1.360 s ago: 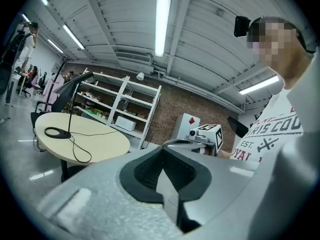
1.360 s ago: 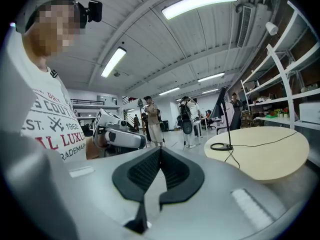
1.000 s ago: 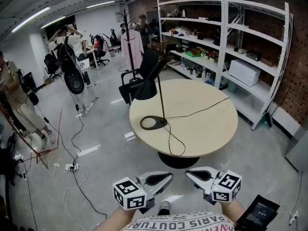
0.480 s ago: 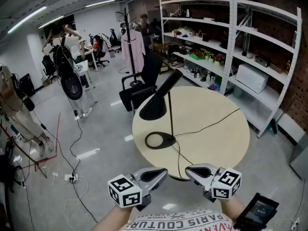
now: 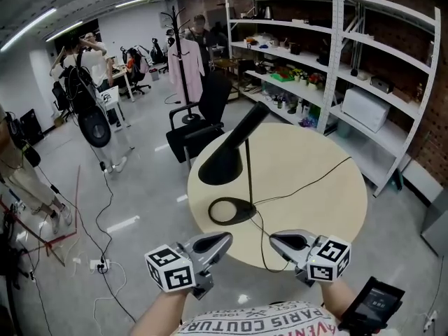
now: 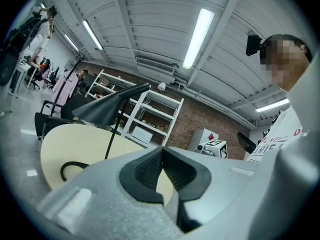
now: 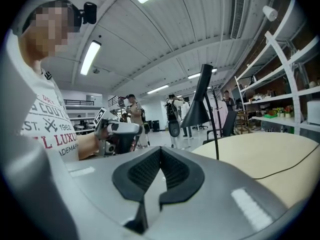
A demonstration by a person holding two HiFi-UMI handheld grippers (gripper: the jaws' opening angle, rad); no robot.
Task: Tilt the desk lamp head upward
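Approach step: your left gripper [image 5: 210, 246] and right gripper [image 5: 288, 242] are clenched on nothing, short of the table [image 5: 329, 201]; next, open one and reach the lamp head [image 5: 222, 168].

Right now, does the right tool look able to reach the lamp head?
Probably yes, after a move forward. The right tool hangs at the near edge of the table, short of the lamp head, with nothing standing between them. Its jaws are together, so it must open to grip.

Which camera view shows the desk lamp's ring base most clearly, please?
The head view: the whole ring base lies in plain sight. The left gripper view catches only an arc; the right gripper view shows just stem and shade.
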